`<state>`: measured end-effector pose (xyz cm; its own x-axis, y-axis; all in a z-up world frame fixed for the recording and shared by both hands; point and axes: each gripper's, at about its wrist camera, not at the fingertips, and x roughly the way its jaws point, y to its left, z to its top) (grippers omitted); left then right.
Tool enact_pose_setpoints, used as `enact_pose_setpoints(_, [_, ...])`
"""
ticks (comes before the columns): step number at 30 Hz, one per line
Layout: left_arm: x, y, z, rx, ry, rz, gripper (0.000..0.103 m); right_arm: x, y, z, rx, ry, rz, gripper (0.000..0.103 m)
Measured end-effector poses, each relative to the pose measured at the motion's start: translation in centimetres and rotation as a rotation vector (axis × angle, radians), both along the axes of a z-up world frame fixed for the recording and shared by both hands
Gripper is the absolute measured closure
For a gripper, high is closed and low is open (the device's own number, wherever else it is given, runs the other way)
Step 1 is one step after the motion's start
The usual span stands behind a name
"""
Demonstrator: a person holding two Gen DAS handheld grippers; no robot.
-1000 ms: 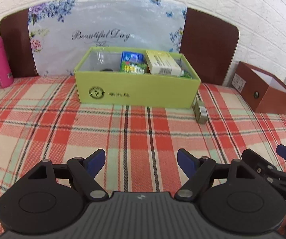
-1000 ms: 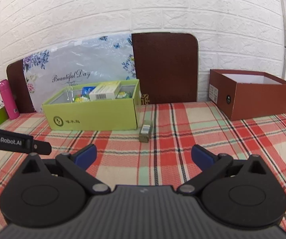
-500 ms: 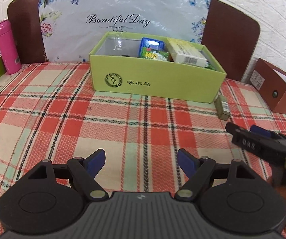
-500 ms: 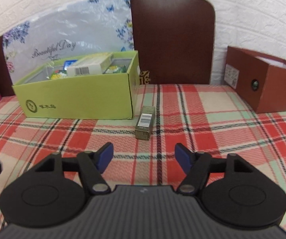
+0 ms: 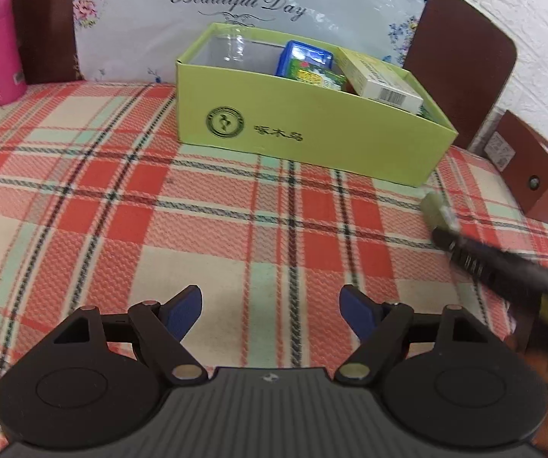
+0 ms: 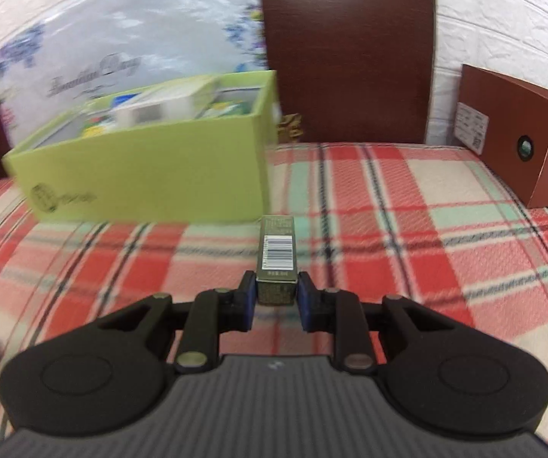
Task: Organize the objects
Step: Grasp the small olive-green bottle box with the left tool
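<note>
The right gripper (image 6: 276, 297) was closing on a small olive-green carton (image 6: 277, 257), its blue pads (image 6: 248, 297) flat against the near end of the carton on both sides. The carton lay lengthwise on the plaid tablecloth (image 6: 407, 236), barcode up, pointing toward twelve o'clock in the right wrist view. Its far end was just beside the near right corner of the green box (image 6: 152, 175), which sat at about ten o'clock. That box already held several packets, among them a white carton with a barcode (image 5: 379, 84) and a blue packet (image 5: 304, 63). A brown box (image 6: 522, 141) stood well apart at two o'clock. The left gripper (image 5: 272, 311) hovered over bare cloth, jaws wide and nothing between them. In its view the small carton lay at three o'clock, and a pink bottle (image 5: 1, 47) stood at ten o'clock.
</note>
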<state>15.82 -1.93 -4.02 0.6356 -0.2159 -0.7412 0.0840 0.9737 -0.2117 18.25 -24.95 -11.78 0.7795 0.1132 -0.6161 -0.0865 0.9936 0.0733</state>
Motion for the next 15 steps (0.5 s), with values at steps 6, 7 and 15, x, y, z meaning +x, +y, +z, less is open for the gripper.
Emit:
enact_pose_setpoints(6, [-1.7,-0.8,-0.5,-0.050,0.031,-0.072,0.021,-7.4,2.8,-0.3,0.029,0.016,0.158,0.081])
enact_pose_setpoints(7, [-2.0,-0.9,-0.6,-0.052,0.037,-0.084,0.021,-8.5,3.2,-0.2,0.041,0.020,0.176,0.081])
enact_pose_setpoints(15, [-3.1,-2.9,-1.7,-0.099,0.093,-0.171,0.030,-14.0,5.6,0.2,0.013,0.008,0.240,0.070])
